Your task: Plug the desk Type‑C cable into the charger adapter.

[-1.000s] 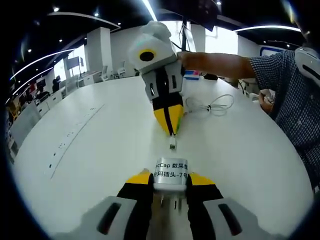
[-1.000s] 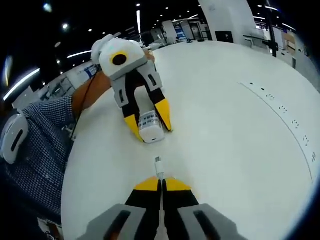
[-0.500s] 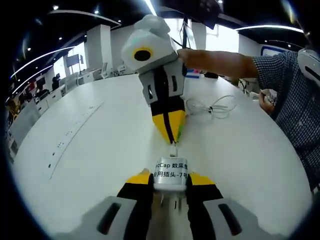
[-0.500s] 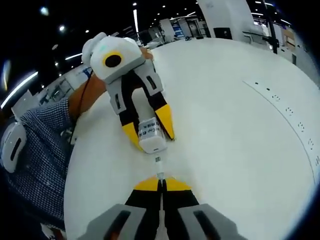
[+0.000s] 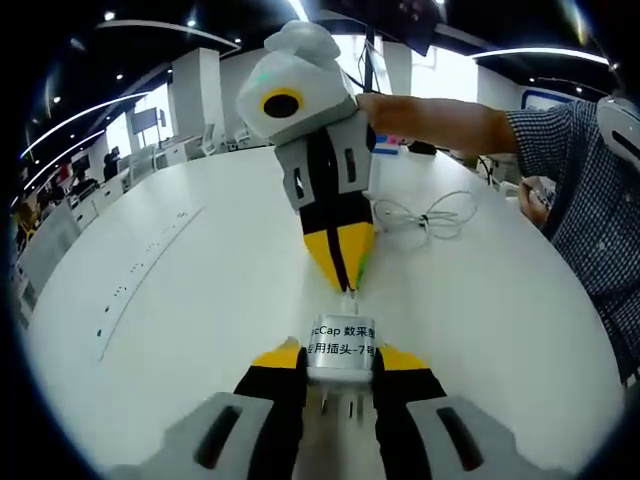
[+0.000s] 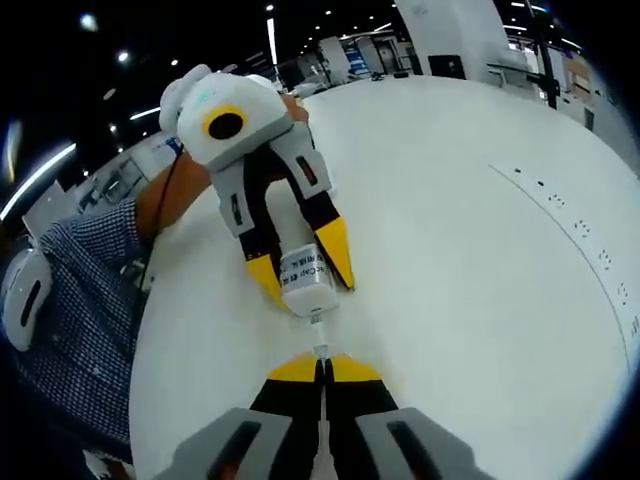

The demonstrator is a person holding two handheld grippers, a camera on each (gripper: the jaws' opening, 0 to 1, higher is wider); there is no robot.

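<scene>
Gap closed: right hand-held gripper (image 6: 322,372), pinching Type-C plug (image 6: 319,335), reached charger adapter (image 5: 341,352) clamped by left hand-held gripper (image 5: 338,363); insertion looked imminent.

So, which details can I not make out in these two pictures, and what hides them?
- Charger adapter port, left gripper view: it faces away, so how deep the Type-C plug sits is unclear.
- Adapter label, both views: its first characters are cut off by the left hand-held gripper jaw; in the right gripper view the print is too small.
- Cable far end, left gripper view: it runs behind the right hand-held gripper.
</scene>
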